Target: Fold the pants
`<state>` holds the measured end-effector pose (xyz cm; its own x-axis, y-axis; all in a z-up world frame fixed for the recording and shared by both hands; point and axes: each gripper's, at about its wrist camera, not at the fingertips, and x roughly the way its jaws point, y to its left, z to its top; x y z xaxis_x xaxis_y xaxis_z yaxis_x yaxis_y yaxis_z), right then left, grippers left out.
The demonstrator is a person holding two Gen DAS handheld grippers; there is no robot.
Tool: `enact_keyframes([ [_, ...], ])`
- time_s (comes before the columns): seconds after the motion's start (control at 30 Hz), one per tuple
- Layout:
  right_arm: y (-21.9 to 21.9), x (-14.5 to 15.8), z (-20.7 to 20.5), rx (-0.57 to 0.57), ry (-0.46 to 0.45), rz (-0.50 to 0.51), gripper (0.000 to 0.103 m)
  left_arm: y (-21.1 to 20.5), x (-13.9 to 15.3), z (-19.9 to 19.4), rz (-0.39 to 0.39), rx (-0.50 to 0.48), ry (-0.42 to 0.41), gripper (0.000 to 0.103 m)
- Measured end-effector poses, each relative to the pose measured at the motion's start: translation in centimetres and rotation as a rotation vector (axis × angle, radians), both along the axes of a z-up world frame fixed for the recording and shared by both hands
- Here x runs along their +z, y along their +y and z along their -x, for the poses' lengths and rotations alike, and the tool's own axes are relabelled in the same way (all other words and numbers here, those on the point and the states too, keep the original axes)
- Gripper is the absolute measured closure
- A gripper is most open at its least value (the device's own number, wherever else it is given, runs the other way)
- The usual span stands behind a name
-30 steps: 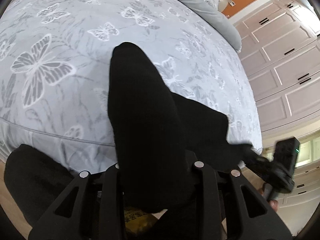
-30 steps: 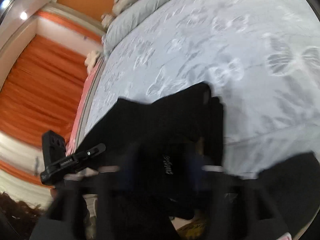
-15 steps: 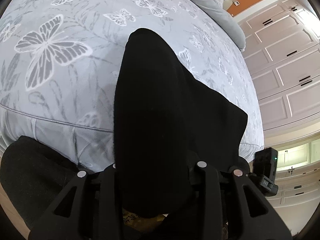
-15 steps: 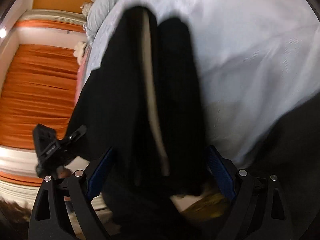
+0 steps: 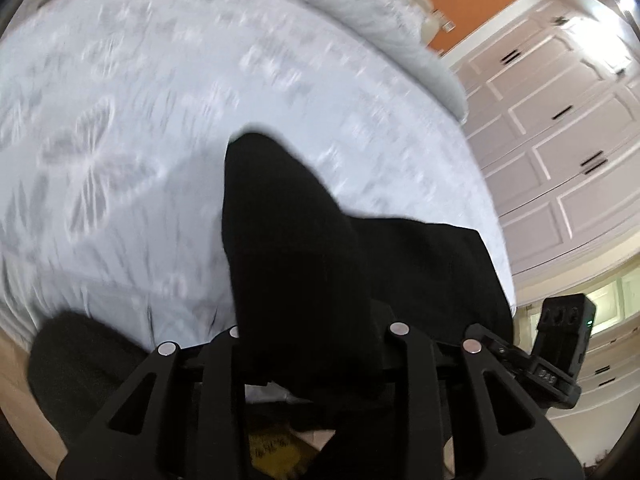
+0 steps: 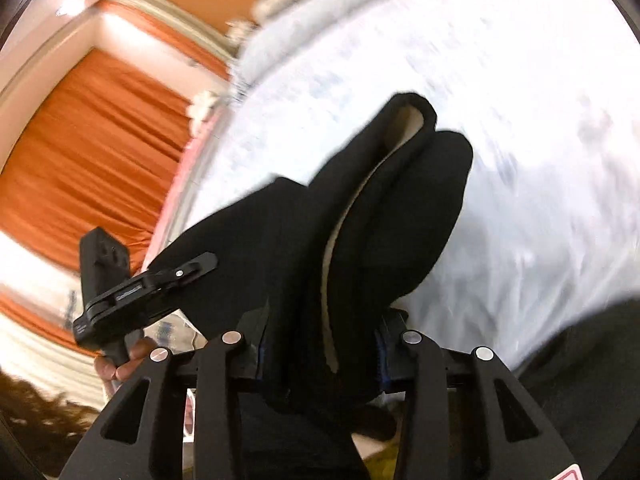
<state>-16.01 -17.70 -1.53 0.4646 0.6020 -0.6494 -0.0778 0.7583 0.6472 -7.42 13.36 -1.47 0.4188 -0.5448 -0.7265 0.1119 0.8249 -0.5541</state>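
Black pants (image 5: 304, 264) hang between both grippers above the foot of the bed. My left gripper (image 5: 316, 344) is shut on one bunched end of the pants. My right gripper (image 6: 320, 340) is shut on another end, where a pale lining (image 6: 340, 240) shows between the black layers (image 6: 400, 220). Each gripper shows in the other's view, the right one at the lower right of the left wrist view (image 5: 560, 344), the left one at the left of the right wrist view (image 6: 132, 288). The fingertips are hidden by cloth.
The bed has a pale grey butterfly-print cover (image 5: 120, 140) with a grey duvet roll (image 5: 380, 28) at the head. White wardrobe doors (image 5: 560, 140) stand to the right, orange curtains (image 6: 100, 160) to the left. A dark cloth mass (image 5: 80, 360) lies at the near edge.
Both grippers have lifted and swung with the pants; the views are now blurred by motion. The pants hang higher over the bed edge, and the grippers stay shut on them.
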Motion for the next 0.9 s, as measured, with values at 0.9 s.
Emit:
enact_keyframes([
  [0.9,-3.2,21.5,-22.5,-0.014,-0.731,0.144,0.067,-6.0,22.2,-18.0,-0.037,0.116,-0.76,0.074],
])
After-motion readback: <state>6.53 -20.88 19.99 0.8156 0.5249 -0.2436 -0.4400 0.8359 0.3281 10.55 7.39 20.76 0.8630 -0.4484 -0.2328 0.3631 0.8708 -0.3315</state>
